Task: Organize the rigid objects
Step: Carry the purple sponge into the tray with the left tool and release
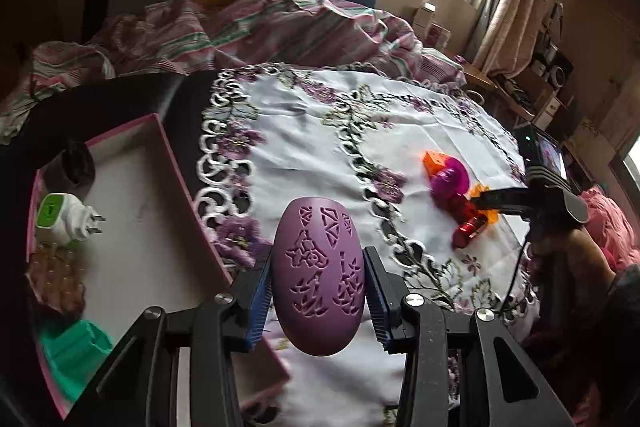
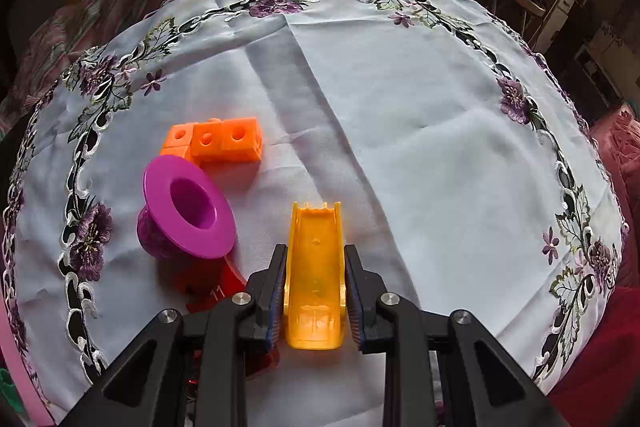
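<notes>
My left gripper (image 1: 318,281) is shut on a purple egg-shaped shell with cut-out patterns (image 1: 318,275), held above the tablecloth just right of the pink box (image 1: 172,163). My right gripper (image 2: 316,291) is shut on an orange slide-shaped plastic piece (image 2: 314,279), low over the cloth. The right gripper also shows in the left wrist view (image 1: 486,205), at the toys. Beside it lie a magenta spool (image 2: 188,213), orange linked cubes (image 2: 218,141) and a red piece (image 2: 216,285), partly hidden under my fingers.
The pink box holds a white and green plug (image 1: 64,219), a dark cylinder (image 1: 78,163), a brown beaded item (image 1: 56,279) and a teal piece (image 1: 76,351). The white embroidered tablecloth (image 2: 420,147) covers the table. A striped bedspread (image 1: 248,27) lies behind it. Cluttered shelves (image 1: 548,83) stand at the right.
</notes>
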Demonstrator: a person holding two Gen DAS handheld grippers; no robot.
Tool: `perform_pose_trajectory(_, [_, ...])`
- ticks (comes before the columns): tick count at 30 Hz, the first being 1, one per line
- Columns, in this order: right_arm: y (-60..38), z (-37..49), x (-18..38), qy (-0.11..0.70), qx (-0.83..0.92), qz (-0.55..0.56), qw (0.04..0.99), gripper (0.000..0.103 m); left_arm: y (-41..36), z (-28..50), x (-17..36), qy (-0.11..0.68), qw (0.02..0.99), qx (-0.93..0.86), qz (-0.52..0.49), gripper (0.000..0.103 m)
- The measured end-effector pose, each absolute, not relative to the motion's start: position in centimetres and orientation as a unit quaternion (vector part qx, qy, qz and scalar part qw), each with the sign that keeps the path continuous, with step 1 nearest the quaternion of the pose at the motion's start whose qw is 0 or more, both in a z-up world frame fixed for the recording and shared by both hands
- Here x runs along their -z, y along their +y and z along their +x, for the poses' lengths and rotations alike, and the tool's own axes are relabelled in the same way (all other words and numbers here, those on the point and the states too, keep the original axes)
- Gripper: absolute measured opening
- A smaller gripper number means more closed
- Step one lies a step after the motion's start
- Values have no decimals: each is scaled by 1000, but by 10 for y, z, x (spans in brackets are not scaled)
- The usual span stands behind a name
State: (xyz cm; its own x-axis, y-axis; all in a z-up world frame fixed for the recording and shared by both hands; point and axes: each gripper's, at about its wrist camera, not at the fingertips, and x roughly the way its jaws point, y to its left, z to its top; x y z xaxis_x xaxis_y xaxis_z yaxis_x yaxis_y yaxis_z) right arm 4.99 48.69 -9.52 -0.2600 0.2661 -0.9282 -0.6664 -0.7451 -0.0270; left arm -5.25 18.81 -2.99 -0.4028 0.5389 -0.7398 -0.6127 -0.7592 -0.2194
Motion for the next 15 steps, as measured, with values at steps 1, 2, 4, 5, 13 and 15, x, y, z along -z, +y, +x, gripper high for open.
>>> perform_pose_trajectory(1, [486, 49, 95, 187, -771, -529, 302, 26, 181, -62, 29, 39, 334, -841, -424, 43])
perform_pose_trajectory(2, [486, 49, 95, 184, -771, -529, 303, 26, 174, -73, 28, 32, 323, -844, -426, 43])
perform_pose_trajectory(4, [484, 49, 95, 182, -771, -530, 302, 26, 161, -97, 28, 14, 303, -848, -434, 43])
perform_pose_trajectory(5, [484, 48, 95, 182, -771, -530, 302, 26, 155, -108, 28, 5, 294, -851, -436, 43])
perform_pose_trajectory(13, [481, 48, 94, 178, -773, -531, 297, 26, 126, -201, 54, -25, 212, -854, -475, 43])
perform_pose_trajectory(15, [481, 48, 94, 178, -773, -531, 296, 26, 128, -212, 65, -25, 203, -849, -487, 43])
